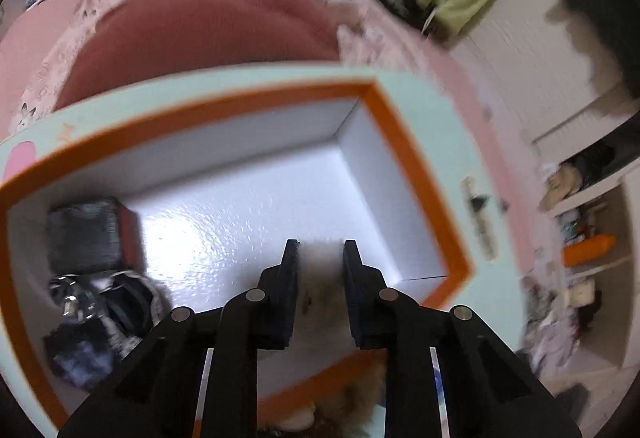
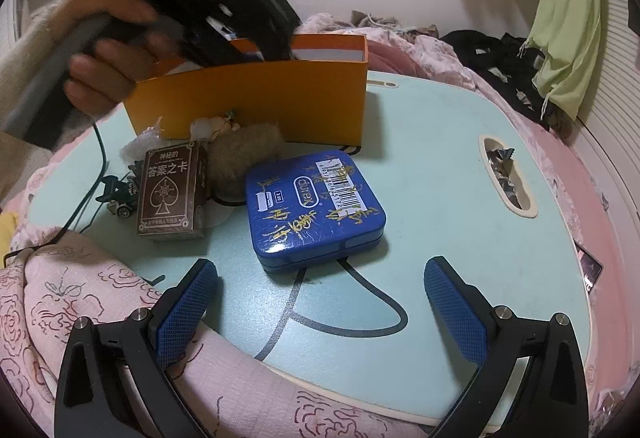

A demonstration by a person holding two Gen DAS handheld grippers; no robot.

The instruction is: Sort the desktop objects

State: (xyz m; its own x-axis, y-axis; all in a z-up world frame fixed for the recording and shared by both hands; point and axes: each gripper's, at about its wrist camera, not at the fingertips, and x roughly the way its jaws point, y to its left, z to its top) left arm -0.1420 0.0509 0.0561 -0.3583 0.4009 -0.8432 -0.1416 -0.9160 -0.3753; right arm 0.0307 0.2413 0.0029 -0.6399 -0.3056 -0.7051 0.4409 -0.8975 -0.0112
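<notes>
Card box (image 2: 173, 193) beside blue tin (image 2: 316, 207)

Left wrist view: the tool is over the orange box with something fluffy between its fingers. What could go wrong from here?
The pale fluffy item pinched in the left tool hangs close to the near wall of the orange box; released here, it may catch the rim and fall outside. Its fluff may also cling to the pads instead of dropping. The box looks light, so a bump from the tool could push it into the card deck beside it.
</notes>
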